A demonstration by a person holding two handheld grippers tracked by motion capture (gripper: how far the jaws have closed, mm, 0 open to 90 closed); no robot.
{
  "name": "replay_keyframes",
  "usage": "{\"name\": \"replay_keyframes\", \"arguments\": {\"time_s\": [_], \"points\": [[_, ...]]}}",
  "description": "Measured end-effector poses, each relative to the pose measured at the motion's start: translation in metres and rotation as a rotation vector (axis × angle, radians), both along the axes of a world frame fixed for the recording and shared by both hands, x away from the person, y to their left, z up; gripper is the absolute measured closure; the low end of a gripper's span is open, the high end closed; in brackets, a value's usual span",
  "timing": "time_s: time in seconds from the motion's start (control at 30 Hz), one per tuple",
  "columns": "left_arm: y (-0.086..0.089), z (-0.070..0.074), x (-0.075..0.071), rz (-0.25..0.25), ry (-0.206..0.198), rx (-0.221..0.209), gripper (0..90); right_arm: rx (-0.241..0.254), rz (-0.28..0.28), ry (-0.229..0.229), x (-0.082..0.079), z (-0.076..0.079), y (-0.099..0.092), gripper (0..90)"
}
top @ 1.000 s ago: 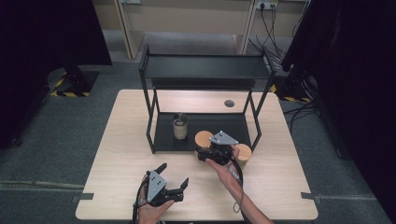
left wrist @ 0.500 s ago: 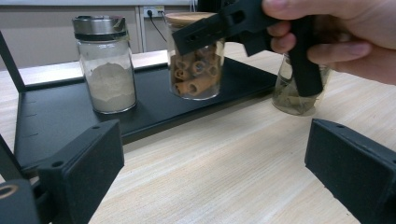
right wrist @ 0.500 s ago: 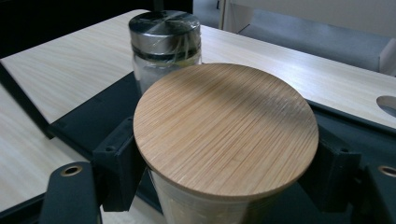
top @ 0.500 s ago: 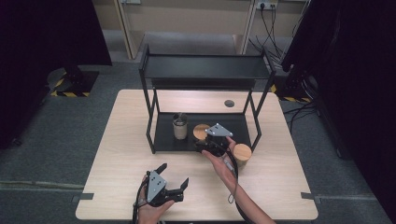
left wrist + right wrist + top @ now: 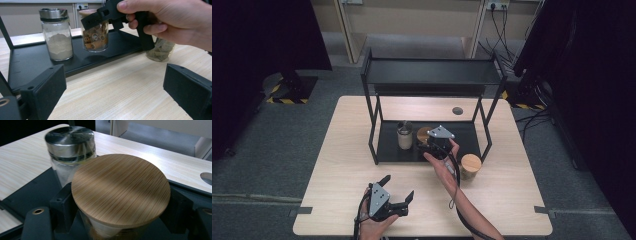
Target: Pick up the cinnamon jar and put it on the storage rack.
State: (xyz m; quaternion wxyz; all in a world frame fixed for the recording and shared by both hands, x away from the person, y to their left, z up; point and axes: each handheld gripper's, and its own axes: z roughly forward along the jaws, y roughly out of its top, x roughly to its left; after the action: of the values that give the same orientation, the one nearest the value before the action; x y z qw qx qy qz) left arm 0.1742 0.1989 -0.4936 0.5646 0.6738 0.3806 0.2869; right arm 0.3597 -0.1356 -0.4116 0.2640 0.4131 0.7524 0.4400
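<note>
A glass jar of cinnamon pieces [image 5: 96,37] with a wooden lid [image 5: 120,190] sits between the jaws of my right gripper [image 5: 430,141], which is shut on it. The jar is over the lower shelf [image 5: 387,150] of a black rack, right beside a metal-lidded jar of white powder [image 5: 404,135]; I cannot tell whether its base touches the shelf. A second wooden-lidded jar [image 5: 471,164], holding dried leaves [image 5: 160,51], stands on the table just right of the rack's front. My left gripper [image 5: 398,187] is open and holds nothing near the table's front edge.
The rack's top shelf [image 5: 432,72] overhangs the lower one, with thin black legs [image 5: 373,125] at the corners. A round cable hole [image 5: 457,110] lies in the wooden table [image 5: 512,200] behind the rack. The right gripper's cable [image 5: 457,185] trails along the forearm.
My right gripper has carried the cinnamon jar away from the leaf jar, to the left and farther in over the lower shelf, toward the powder jar. The left gripper has stayed put.
</note>
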Motion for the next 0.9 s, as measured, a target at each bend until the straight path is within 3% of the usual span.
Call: {"name": "replay_keyframes", "arguments": {"time_s": [0.9], "points": [[0.000, -0.001, 0.000, 0.002, 0.002, 0.001, 3.7, 0.010, -0.025, 0.024, 0.018, -0.013, 0.006, 25.8]]}}
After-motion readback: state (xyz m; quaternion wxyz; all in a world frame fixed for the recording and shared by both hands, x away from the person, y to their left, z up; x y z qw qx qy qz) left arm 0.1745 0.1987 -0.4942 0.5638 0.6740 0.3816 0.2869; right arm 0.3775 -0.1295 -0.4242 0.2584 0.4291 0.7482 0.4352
